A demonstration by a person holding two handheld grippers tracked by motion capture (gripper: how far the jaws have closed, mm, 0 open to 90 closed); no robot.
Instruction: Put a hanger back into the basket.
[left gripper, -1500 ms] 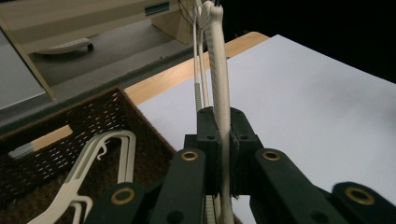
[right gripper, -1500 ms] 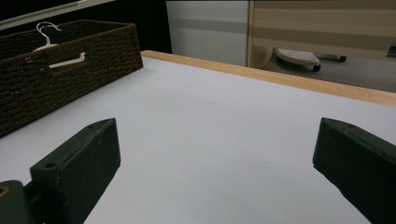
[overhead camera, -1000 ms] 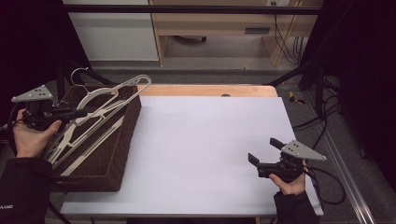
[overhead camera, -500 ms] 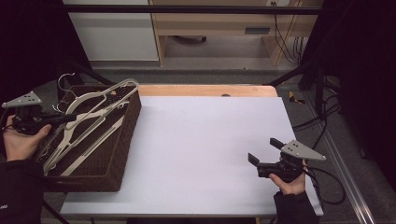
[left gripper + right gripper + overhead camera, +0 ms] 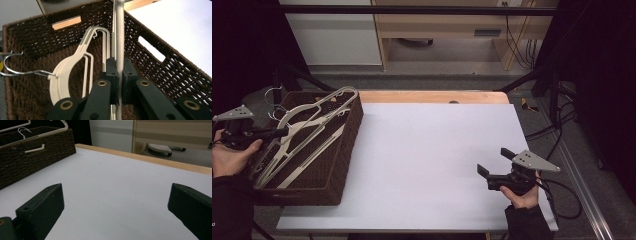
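**Left tool grips a hanger over the basket; right tool waits open**

The left tool (image 5: 279, 132) is closed on the straight bar of a cream hanger (image 5: 307, 132). In the left gripper view, the two black jaws press this bar (image 5: 119, 50) from both sides, and the bar runs straight away from the camera, up toward the far wall of the basket (image 5: 75, 30).

In the high view, the hanger lies tilted across the brown woven basket (image 5: 343, 165), which stands on the left end of the table (image 5: 427, 160). Its long axis goes from the near left corner of the basket to the far right corner, where the rounded end rises above the rim. The metal hooks (image 5: 274, 95) point to the far left, past the left rim. More cream hangers (image 5: 63, 75) lie below in the basket with nearly the same direction; one of them has its wire hook (image 5: 15, 63) toward the left wall.

The basket walls stand close around the hangers on all sides, and the right wall has a handle slot (image 5: 151, 48). To the right of the basket the white table surface is wide and free up to its wooden far edge (image 5: 432, 96).

The right tool (image 5: 494, 162) is held in a hand near the front right corner of the table, well apart from the basket. Its jaws stand wide open with nothing between them, just above the white surface.
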